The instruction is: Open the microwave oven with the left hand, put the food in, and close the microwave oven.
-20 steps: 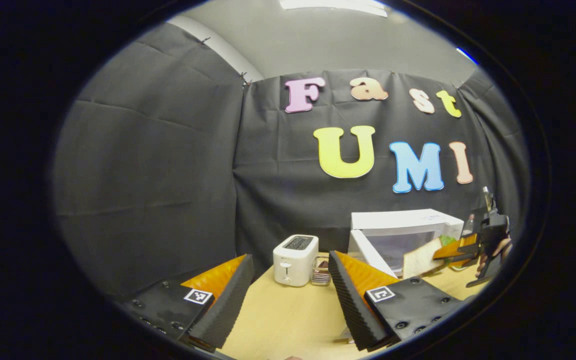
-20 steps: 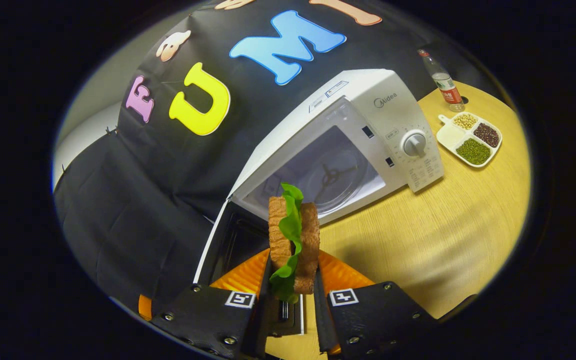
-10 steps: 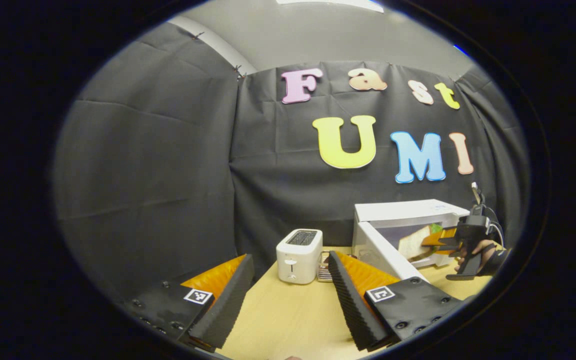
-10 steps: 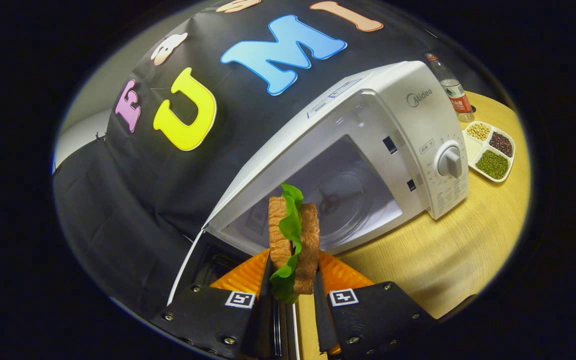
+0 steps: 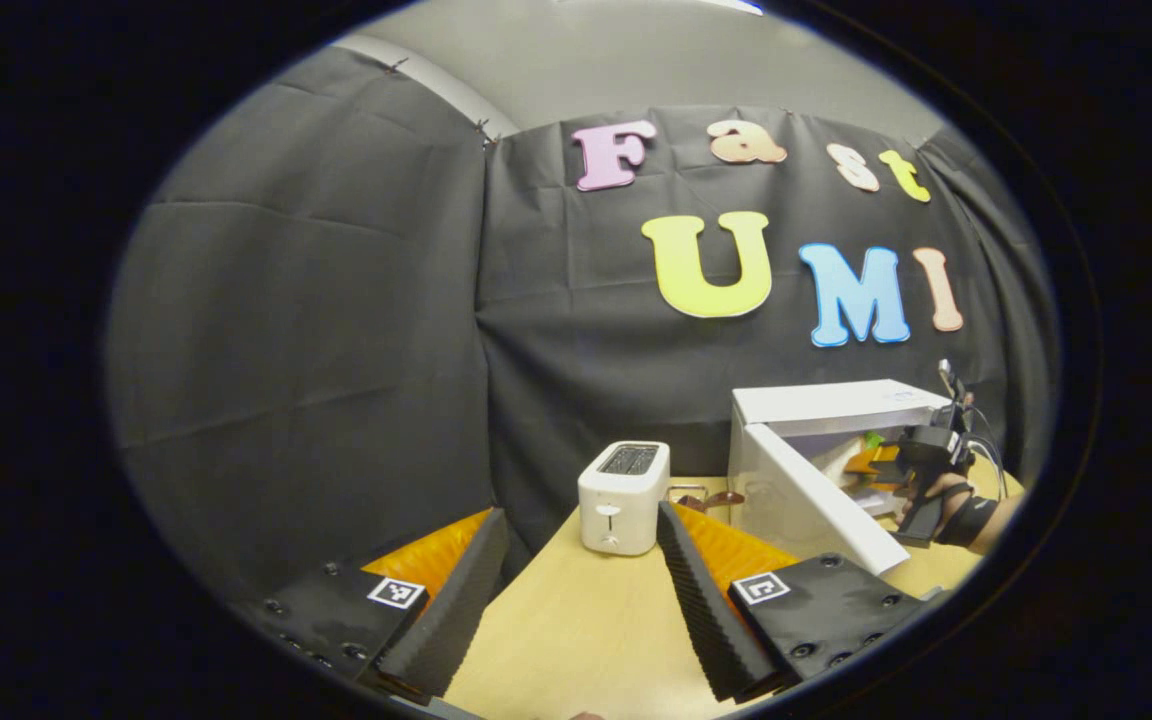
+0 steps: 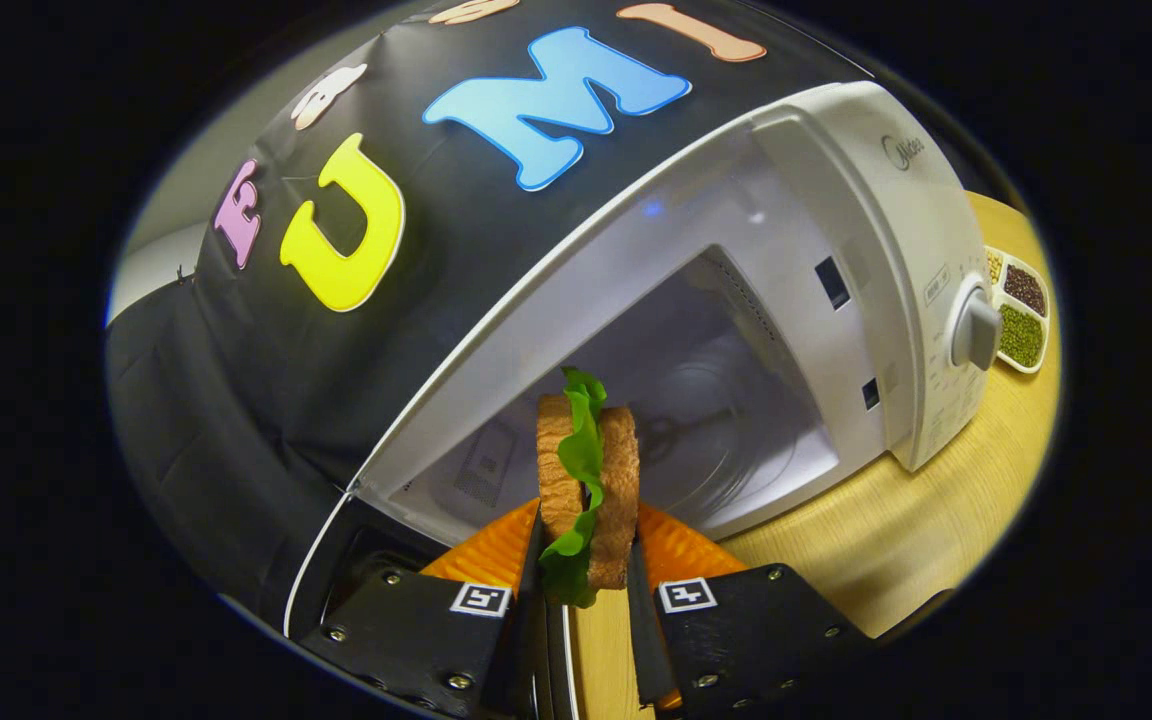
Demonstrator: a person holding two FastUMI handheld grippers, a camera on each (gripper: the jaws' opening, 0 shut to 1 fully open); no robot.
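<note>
1. White plastic and a pale cavity: the microwave (image 6: 816, 300) stands on the wooden table (image 6: 896, 520) with its door (image 5: 816, 500) swung wide open, so the opening step looks done.
2. The sandwich (image 6: 586, 470), two brown bread slices with green lettuce between, is held on edge just in front of the microwave's mouth, at the threshold of the cavity.
3. The right gripper (image 6: 586, 590) is clenched on the sandwich, one finger pressing each bread face near its lower end. In the left gripper view it appears at the microwave's opening, held by a hand (image 5: 946, 495).
4. The left gripper (image 5: 576, 590) hangs with its fingers spread wide and nothing between them, well apart from the microwave, to the door side.
5. Handling, as a judgement: the sandwich should be light, soft and squashy. Bread dents under a hard squeeze, and the lettuce could slide out if the grip loosens unevenly. Holding across both flat faces, as here, seems right; it should be set down low on the cavity floor before the fingers part.
6. A toaster (image 5: 621, 495) stands beyond the open door, away from the microwave's body; a divided dish of beans (image 6: 1016, 310) lies past the dial (image 6: 976, 330) side.
</note>
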